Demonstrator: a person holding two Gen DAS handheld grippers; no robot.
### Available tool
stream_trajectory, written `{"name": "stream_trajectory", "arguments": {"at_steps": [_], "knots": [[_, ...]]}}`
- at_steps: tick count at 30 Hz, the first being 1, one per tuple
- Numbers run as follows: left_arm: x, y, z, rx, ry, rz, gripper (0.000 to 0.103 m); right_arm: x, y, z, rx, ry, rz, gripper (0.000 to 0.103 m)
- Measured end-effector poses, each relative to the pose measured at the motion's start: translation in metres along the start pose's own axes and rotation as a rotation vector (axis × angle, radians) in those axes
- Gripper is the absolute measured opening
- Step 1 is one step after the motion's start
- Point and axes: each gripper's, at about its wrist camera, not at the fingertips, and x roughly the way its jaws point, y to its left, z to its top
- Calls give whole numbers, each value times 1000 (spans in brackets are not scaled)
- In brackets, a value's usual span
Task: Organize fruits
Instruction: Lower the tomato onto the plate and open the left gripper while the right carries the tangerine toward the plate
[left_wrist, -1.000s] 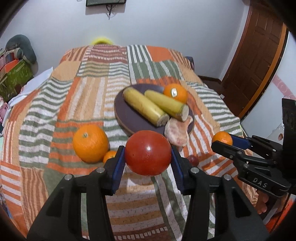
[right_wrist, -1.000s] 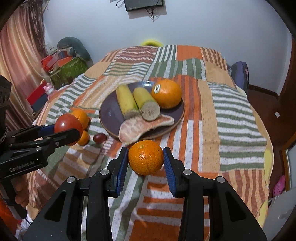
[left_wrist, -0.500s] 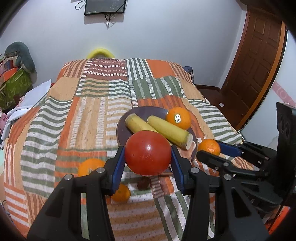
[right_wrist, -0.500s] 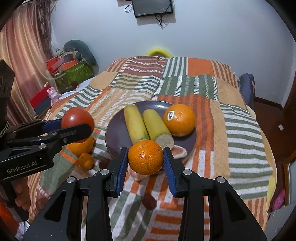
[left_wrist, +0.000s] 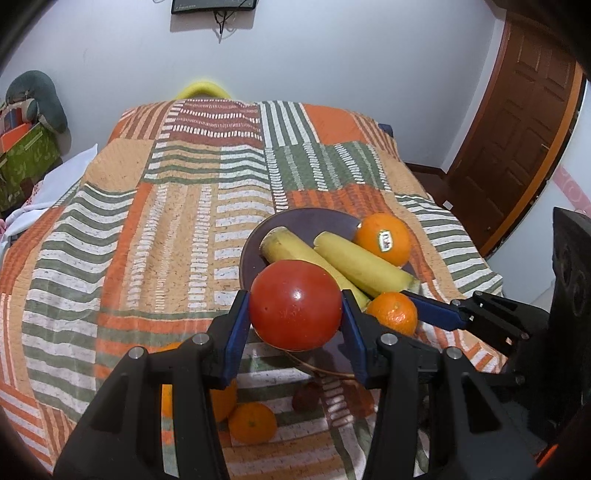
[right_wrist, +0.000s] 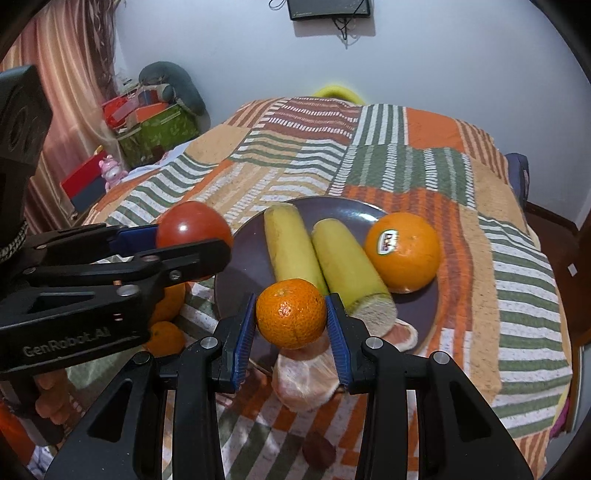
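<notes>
My left gripper (left_wrist: 295, 325) is shut on a red tomato (left_wrist: 295, 310), held above the near left rim of a dark round plate (left_wrist: 314, 221). My right gripper (right_wrist: 291, 321) is shut on a small mandarin (right_wrist: 291, 313), held over the plate's (right_wrist: 243, 269) near edge. On the plate lie two yellow banana halves (right_wrist: 291, 243) and a large stickered orange (right_wrist: 404, 251). A peeled citrus piece (right_wrist: 306, 380) rests at the plate's near rim. In the right wrist view the tomato (right_wrist: 192, 230) and the left gripper (right_wrist: 192, 251) show at the left.
Loose oranges (left_wrist: 253, 422) and a small dark red fruit (left_wrist: 306, 397) lie on the striped patchwork bedspread (left_wrist: 147, 240) below the left gripper. Boxes and bags (right_wrist: 147, 122) stand left of the bed. A brown door (left_wrist: 517, 140) is at the right.
Both grippers have moved forward over the bed toward the plate with their fruits still gripped. The plate now lies right beneath them and the loose oranges have slipped under the left gripper.
</notes>
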Motion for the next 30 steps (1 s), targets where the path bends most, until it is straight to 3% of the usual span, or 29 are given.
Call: {"name": "stream_trajectory", "arguments": {"at_steps": [18,21,24,30], "knots": [[34,10,-6,-60,104,-26,49,11,0,-1,-15,23,-8,38],[29,7,-6,-50,97,-31,52,9,1,-1,-16,20,-7,42],[15,-1,-4,-7,42,4,65,6,2,-2,-22,18,-12,43],[-12,-9,2,30,-20,34,66,-2,4,-3,-27,6,-35,47]]}}
